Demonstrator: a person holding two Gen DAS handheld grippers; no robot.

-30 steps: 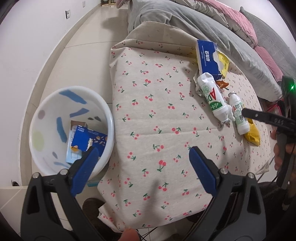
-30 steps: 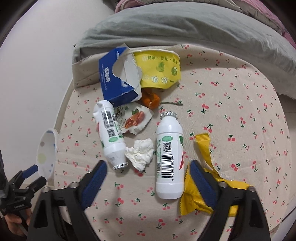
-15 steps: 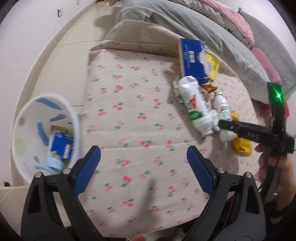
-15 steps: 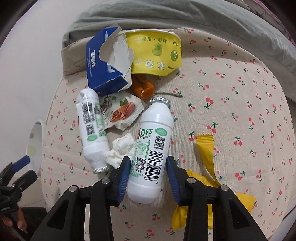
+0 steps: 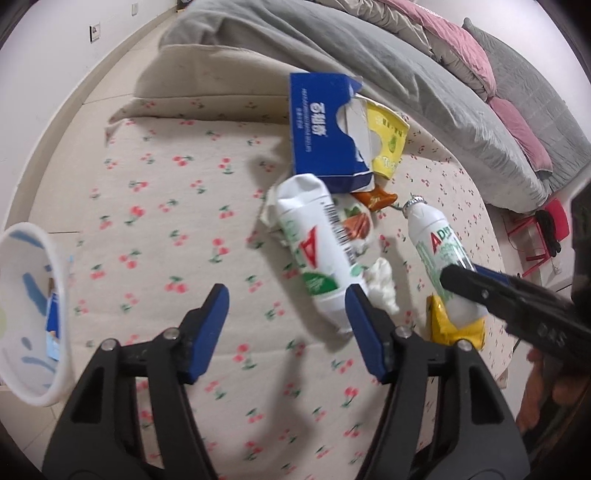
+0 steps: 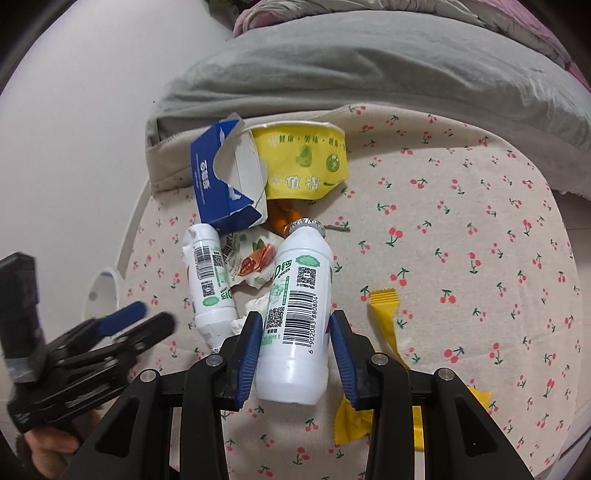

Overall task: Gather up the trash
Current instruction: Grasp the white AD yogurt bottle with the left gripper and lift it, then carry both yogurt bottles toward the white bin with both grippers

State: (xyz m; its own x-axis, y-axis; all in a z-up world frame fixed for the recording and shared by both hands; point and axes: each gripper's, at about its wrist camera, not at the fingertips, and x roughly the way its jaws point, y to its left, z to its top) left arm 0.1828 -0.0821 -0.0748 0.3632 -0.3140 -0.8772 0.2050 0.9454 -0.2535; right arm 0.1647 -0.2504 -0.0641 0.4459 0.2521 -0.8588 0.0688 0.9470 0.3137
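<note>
Since a second ago the right gripper point(image 6: 294, 345) has clamped onto a white plastic bottle point(image 6: 295, 314), foil-capped, lying on the cherry-print cloth point(image 6: 461, 258). The left gripper point(image 5: 286, 314) has slid from the bin point(image 5: 33, 317) toward the second bottle point(image 5: 317, 254) (blurred, seemingly untouched), jaws narrowing, nothing between them.

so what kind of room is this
Most likely a bedroom at home: a grey duvet and pink bedding lie heaped behind a cherry-print cloth strewn with trash, and a wall socket sits above the tiled floor.
</note>
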